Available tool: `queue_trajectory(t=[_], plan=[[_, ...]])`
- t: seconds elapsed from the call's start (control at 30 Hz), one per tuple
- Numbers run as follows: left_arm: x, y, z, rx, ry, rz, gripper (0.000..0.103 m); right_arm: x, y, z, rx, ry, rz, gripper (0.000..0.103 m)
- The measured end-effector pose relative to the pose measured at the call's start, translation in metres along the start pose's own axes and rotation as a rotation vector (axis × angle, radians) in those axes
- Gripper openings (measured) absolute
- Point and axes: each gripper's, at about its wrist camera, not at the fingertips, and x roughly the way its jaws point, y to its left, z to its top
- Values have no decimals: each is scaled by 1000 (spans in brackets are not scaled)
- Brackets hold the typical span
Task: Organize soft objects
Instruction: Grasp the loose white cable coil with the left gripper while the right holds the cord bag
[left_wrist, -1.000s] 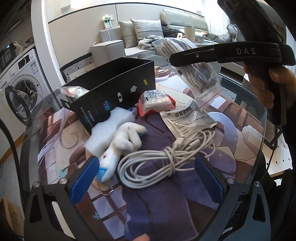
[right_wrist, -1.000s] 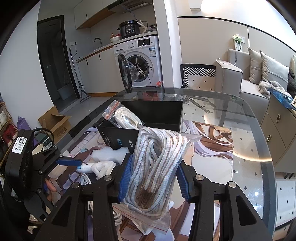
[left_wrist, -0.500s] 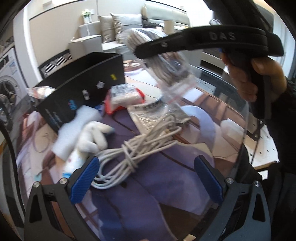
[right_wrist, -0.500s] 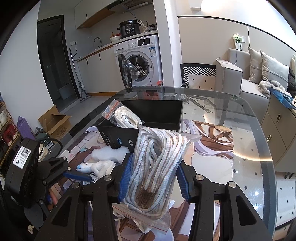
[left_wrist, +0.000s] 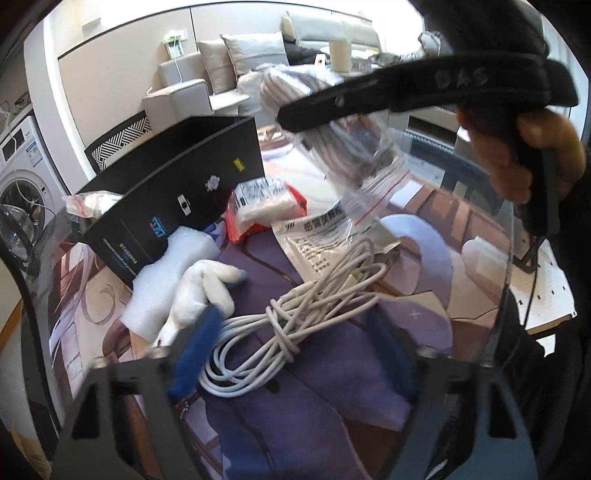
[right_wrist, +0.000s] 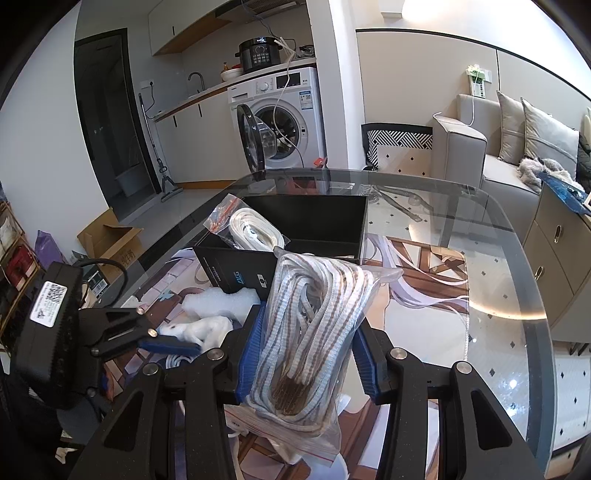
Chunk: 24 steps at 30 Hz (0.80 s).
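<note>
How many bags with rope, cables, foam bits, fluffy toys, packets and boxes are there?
Bags of rope: 2, striped rope bag and white rope bag
White cable bundle: 1
Foam piece: 1
Plush toy: 1
Packets: 2, red packet and silver packet
Black box: 1
Total: 8

Two zip bags of cord are in view: one of striped rope (right_wrist: 314, 325), one of white cord (right_wrist: 251, 229). One black box (right_wrist: 314, 225). One loose coil of white cable (left_wrist: 295, 314). One white plush toy (left_wrist: 201, 291). One white foam block (left_wrist: 166, 280). One red-edged packet (left_wrist: 262, 203). One printed sachet (left_wrist: 317, 240). Two grippers.
</note>
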Motion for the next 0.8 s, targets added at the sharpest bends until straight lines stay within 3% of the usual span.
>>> queue_trajectory(t=[0.27, 0.5, 0.7, 0.8], plan=[[-10, 3, -1, -6, -13, -27, 38, 2, -3, 0, 7, 10, 5, 46], [-13, 1, -1, 16, 24, -45, 37, 2, -3, 0, 6, 10, 5, 46], [-8, -2, 4, 55, 38, -72, 49, 3, -3, 0, 7, 11, 6, 46], [0, -5, 3, 69, 65, -68, 47, 3, -4, 0, 11, 11, 5, 46]])
